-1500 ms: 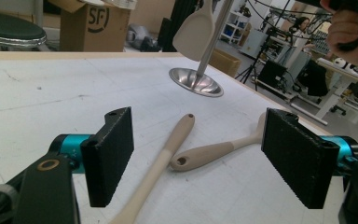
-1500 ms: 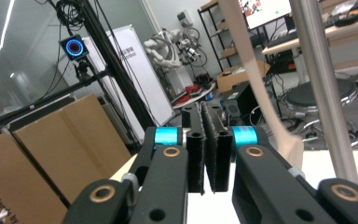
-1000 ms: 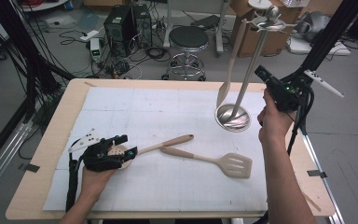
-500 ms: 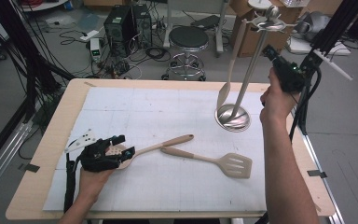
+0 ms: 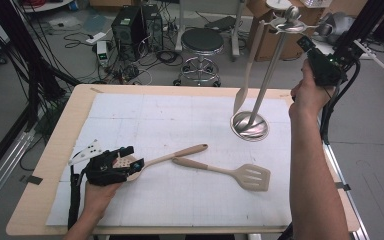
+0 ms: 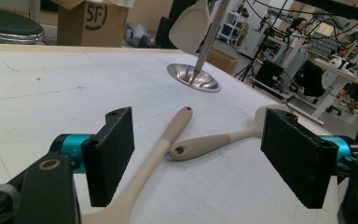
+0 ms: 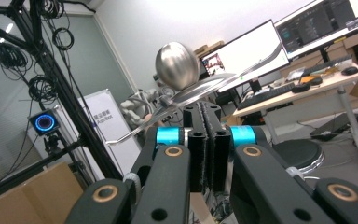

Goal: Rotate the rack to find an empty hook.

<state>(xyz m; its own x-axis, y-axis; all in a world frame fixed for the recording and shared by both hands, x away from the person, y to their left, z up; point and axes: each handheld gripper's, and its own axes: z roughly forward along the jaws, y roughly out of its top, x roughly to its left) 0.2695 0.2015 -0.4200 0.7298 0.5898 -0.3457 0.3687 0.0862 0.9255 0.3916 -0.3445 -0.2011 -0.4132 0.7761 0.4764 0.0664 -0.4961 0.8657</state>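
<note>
Beside the rack's top [image 5: 289,22] the right gripper [image 5: 314,54] is clamped empty — left gripper [image 5: 132,161] gapes around a spoon [image 5: 172,155].

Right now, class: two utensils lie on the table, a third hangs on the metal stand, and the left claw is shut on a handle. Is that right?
Not quite. The left claw is open, its jaws standing wide either side of a spoon's handle, as the left gripper view shows. The rest holds.
</note>
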